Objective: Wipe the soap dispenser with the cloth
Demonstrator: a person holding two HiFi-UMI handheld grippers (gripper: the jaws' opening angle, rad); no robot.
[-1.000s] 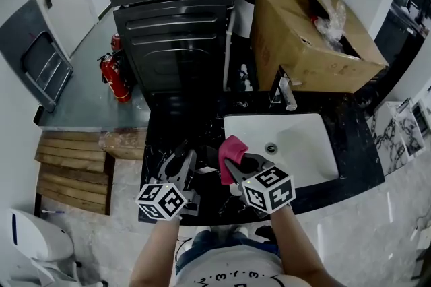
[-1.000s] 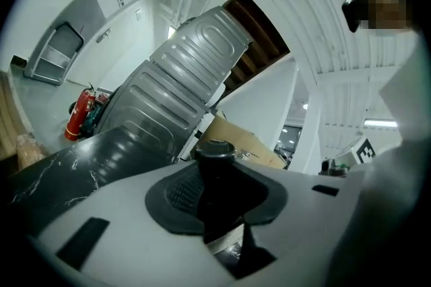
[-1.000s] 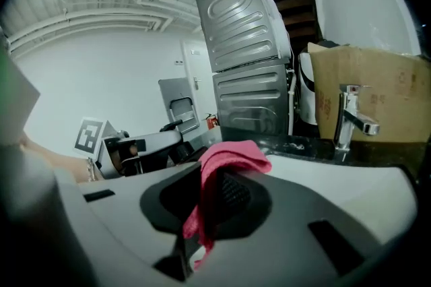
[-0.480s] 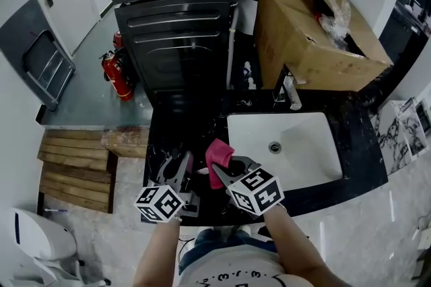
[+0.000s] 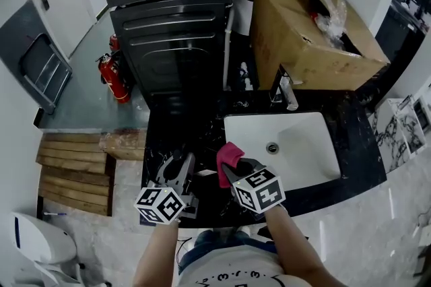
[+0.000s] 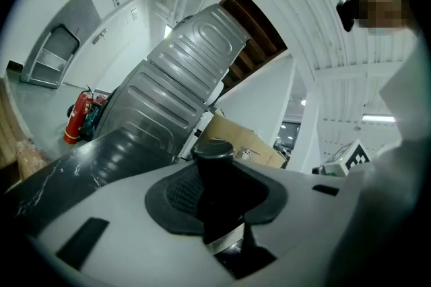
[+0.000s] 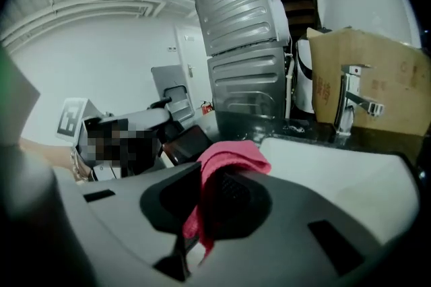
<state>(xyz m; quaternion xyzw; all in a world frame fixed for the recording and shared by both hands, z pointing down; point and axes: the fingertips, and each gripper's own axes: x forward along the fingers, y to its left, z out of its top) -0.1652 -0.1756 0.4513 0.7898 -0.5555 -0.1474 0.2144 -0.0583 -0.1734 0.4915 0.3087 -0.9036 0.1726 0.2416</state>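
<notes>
My left gripper (image 5: pixel 179 170) is shut on a dark soap dispenser (image 6: pixel 215 174), held level over the black counter (image 5: pixel 174 134); its round cap (image 6: pixel 214 147) sticks out past the pads. A pink cloth (image 5: pixel 229 152) is pinched in my right gripper (image 5: pixel 229 168), just right of the left one. In the right gripper view the cloth (image 7: pixel 232 159) bunches over the pads of that gripper (image 7: pixel 215 201), and the dispenser's dark body (image 7: pixel 190 142) shows just beyond it to the left. Cloth and dispenser are close; whether they touch I cannot tell.
A white sink basin (image 5: pixel 300 154) with a chrome faucet (image 5: pixel 286 93) lies to the right. Behind it stands an open cardboard box (image 5: pixel 303 29). A tall grey metal machine (image 5: pixel 168 9) rises at the back, with a red fire extinguisher (image 5: pixel 108 73) on the floor at left.
The right gripper with the pink cloth has sunk a little and stays beside the left gripper. The left gripper and the dispenser have kept still.
</notes>
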